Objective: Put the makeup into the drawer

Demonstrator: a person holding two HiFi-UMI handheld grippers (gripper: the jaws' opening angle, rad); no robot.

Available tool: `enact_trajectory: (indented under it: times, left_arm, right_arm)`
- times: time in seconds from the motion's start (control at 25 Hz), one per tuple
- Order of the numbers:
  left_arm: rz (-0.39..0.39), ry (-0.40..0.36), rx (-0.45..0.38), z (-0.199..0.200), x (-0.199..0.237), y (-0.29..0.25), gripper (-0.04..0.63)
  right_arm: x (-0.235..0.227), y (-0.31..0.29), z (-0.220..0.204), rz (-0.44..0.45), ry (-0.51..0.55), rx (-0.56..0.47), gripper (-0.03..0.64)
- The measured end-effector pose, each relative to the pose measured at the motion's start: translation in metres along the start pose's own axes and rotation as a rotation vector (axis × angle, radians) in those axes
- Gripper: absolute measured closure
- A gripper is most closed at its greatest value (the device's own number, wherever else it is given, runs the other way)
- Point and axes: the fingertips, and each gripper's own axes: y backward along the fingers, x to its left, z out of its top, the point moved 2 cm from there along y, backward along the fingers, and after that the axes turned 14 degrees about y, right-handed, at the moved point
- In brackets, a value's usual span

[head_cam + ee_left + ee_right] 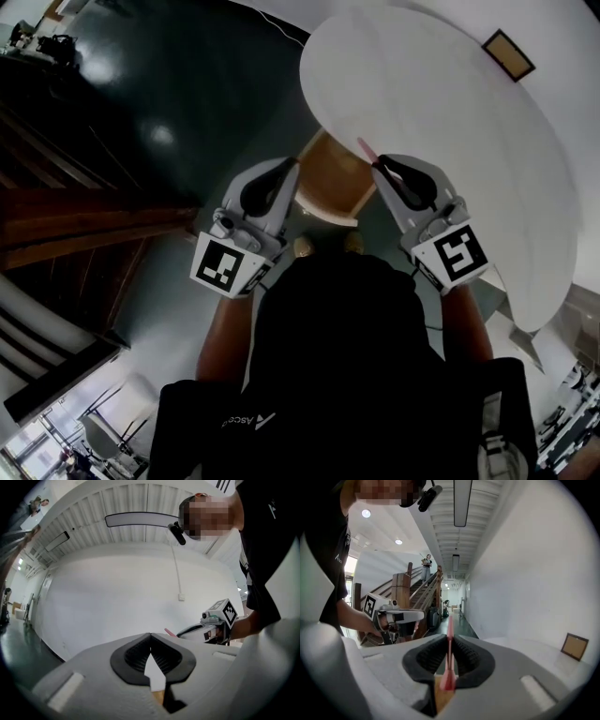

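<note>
White wall (pixel 441 112) at 1 o'clock, dark floor (pixel 187 84) at 11. Right tongs (pixel 381 169) clamped on thin pink makeup stick (pixel 450 625), tip poking twd 11 o'clock. Left tongs (pixel 292 165) pressed together, empty.

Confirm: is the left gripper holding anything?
No, the left gripper has its jaws shut on nothing; the pink stick sits in the right gripper.

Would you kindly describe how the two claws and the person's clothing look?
Left claw and right claw are light grey shells with black ribbed pads, each carrying a white cube with black square markers. The top is black.
</note>
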Motion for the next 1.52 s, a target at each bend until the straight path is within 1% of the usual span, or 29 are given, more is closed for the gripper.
enact_trajectory:
  times: [0.12, 0.32, 0.76, 0.96, 1.2, 1.52]
  left_arm:
    - [0.031, 0.006, -0.004, -0.001, 0.011, 0.011, 0.584]
    - [0.079, 0.025, -0.008, -0.007, 0.030, 0.026, 0.584]
    - [0.163, 0.075, 0.001, -0.027, 0.071, 0.047, 0.584]
    - [0.200, 0.091, 0.014, -0.034, 0.087, 0.059, 0.585]
    - [0.232, 0.099, 0.032, -0.039, 0.098, 0.065, 0.584]
    - [0.272, 0.114, 0.063, -0.053, 0.118, 0.073, 0.584]
  right_arm:
    - [0.017, -0.020, -0.014, 0.069, 0.005, 0.073, 0.566]
    - [0.046, -0.056, -0.056, 0.175, 0.017, 0.186, 0.566]
    - [0.098, -0.125, -0.145, 0.379, 0.095, 0.411, 0.566]
    - [0.110, -0.151, -0.188, 0.435, 0.134, 0.500, 0.566]
    - [0.113, -0.170, -0.233, 0.494, 0.171, 0.610, 0.566]
    - [0.126, -0.196, -0.285, 0.562, 0.221, 0.699, 0.566]
